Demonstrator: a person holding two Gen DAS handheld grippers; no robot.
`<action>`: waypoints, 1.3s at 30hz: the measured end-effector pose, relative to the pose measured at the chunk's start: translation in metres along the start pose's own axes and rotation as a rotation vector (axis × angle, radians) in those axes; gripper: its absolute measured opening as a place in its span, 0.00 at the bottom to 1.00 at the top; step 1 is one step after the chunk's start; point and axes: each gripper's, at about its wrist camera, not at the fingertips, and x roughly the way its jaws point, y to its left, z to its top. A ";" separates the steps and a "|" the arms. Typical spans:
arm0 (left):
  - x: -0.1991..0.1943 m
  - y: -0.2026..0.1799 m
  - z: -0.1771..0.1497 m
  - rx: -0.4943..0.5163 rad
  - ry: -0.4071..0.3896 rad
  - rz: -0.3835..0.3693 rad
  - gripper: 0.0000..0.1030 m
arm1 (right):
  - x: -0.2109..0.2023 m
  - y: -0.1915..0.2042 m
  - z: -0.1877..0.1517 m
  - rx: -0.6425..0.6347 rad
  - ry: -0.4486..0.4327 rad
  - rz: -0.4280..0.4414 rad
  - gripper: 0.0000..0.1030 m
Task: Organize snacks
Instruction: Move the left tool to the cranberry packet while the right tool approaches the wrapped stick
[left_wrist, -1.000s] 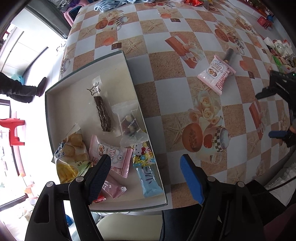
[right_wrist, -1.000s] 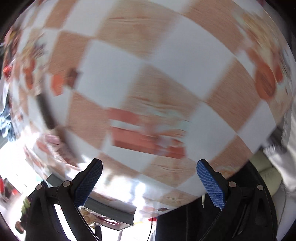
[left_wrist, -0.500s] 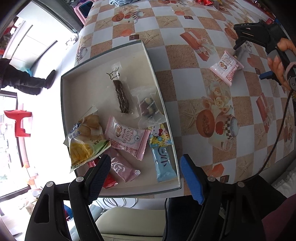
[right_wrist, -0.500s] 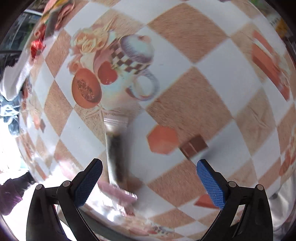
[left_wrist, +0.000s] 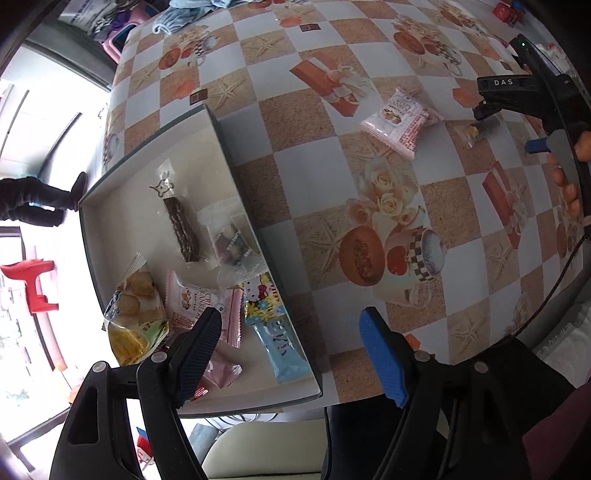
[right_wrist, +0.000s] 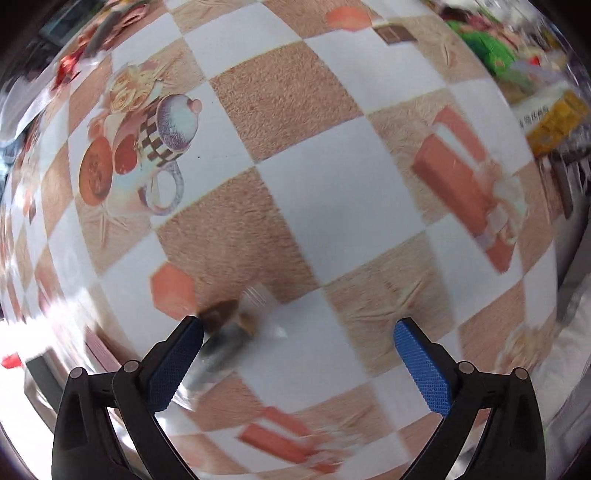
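Note:
A shallow white tray (left_wrist: 122, 173) sits at the table's left edge and holds several wrapped snacks, among them a dark bar (left_wrist: 183, 229), a blue packet (left_wrist: 280, 343) and a pink packet (left_wrist: 195, 306). A pink snack packet (left_wrist: 400, 120) lies loose on the tablecloth. A small clear-wrapped snack (left_wrist: 474, 131) lies right of it. My left gripper (left_wrist: 291, 347) is open and empty over the tray's near right corner. My right gripper (right_wrist: 299, 354) is open above the clear-wrapped snack (right_wrist: 225, 332), which lies by its left finger. It also shows in the left wrist view (left_wrist: 517, 122).
The checkered tablecloth (left_wrist: 332, 206) covers the table. Colourful packets and boxes (right_wrist: 546, 110) crowd the far right side. A blue cloth (left_wrist: 192, 11) lies at the far edge. A red stool (left_wrist: 33, 284) and a person's legs (left_wrist: 33, 203) are on the floor to the left.
My right gripper has swung over the table and come down over the clear-wrapped snack right of the pink packet. My left gripper has shifted only slightly over the tray.

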 end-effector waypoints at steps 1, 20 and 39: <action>0.000 -0.004 0.001 0.015 0.002 0.002 0.78 | 0.000 0.002 -0.001 -0.014 -0.006 -0.001 1.00; 0.002 -0.037 0.022 0.137 0.002 0.018 0.78 | 0.003 -0.009 -0.038 -0.172 0.075 -0.015 1.00; -0.009 -0.073 0.095 0.206 -0.108 -0.004 0.78 | 0.004 -0.075 -0.075 -0.143 0.066 -0.013 1.00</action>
